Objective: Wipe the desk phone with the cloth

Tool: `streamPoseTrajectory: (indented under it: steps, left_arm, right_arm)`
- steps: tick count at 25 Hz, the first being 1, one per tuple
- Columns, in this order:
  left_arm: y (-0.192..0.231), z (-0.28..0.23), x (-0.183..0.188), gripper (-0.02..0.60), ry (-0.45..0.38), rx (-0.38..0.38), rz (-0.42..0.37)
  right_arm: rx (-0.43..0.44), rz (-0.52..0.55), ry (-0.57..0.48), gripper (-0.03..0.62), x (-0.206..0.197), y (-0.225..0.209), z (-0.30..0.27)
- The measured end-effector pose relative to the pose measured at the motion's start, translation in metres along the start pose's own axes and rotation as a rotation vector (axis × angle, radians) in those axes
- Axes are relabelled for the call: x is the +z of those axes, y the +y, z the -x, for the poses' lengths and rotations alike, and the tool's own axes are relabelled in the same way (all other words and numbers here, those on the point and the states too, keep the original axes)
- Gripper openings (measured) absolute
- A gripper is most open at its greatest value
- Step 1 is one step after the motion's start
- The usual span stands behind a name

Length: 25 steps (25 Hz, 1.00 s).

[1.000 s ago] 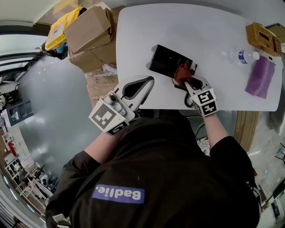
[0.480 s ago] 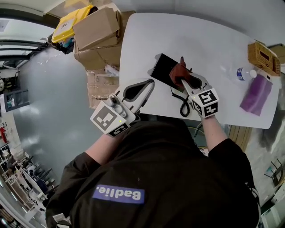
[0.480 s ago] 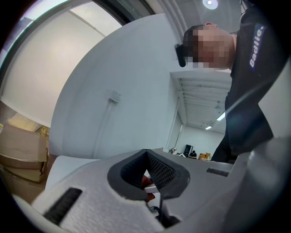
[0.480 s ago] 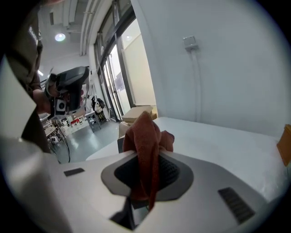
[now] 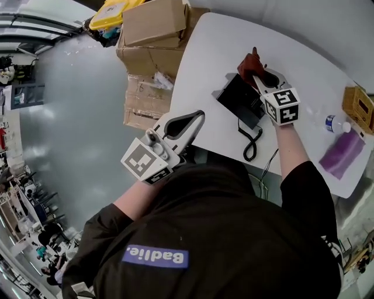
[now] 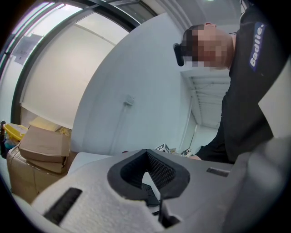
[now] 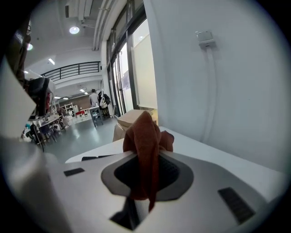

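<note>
A black desk phone (image 5: 236, 94) lies on the white table (image 5: 210, 47), and its coiled cord (image 5: 250, 142) trails toward the near edge. My right gripper (image 5: 257, 71) is at the phone's far right edge, shut on a red-brown cloth (image 5: 250, 62). In the right gripper view the cloth (image 7: 143, 134) bunches up out of the right gripper (image 7: 144, 157) and hides the phone. My left gripper (image 5: 197, 115) hovers at the table's near left edge, away from the phone. In its own view the left gripper (image 6: 146, 154) is shut with nothing in it.
Cardboard boxes (image 5: 155, 23) and a yellow item (image 5: 114, 7) stand on the floor left of the table. At the table's right end are a water bottle (image 5: 336, 124), a purple cloth (image 5: 340, 155) and a woven box (image 5: 359, 108).
My right gripper has carried the cloth from the phone's near right side across to its far edge. The left gripper has stayed by the near table edge.
</note>
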<state>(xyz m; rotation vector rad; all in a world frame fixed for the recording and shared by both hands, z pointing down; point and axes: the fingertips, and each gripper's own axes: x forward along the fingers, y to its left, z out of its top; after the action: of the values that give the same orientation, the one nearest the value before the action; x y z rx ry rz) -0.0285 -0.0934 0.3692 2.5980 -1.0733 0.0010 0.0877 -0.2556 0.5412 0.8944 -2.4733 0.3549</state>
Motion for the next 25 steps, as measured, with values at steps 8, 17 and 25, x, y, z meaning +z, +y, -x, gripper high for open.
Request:
streamPoseTrajectory:
  steps: [8,17,25]
  left_arm:
    - [0.012,0.033,-0.009,0.008,0.016,0.07,0.016]
    - [0.003,0.033,-0.011,0.008,0.0,-0.023,0.034]
    - [-0.002,0.065,-0.003,0.008,-0.007,-0.154,0.033]
  right_arm:
    - [0.032,-0.006,0.078,0.058,-0.033,0.008,-0.016]
    - [-0.057,-0.074,0.232,0.058,-0.102,-0.014,0.028]
    - [-0.261,-0.067,0.326,0.058,-0.135,-0.024,0.065]
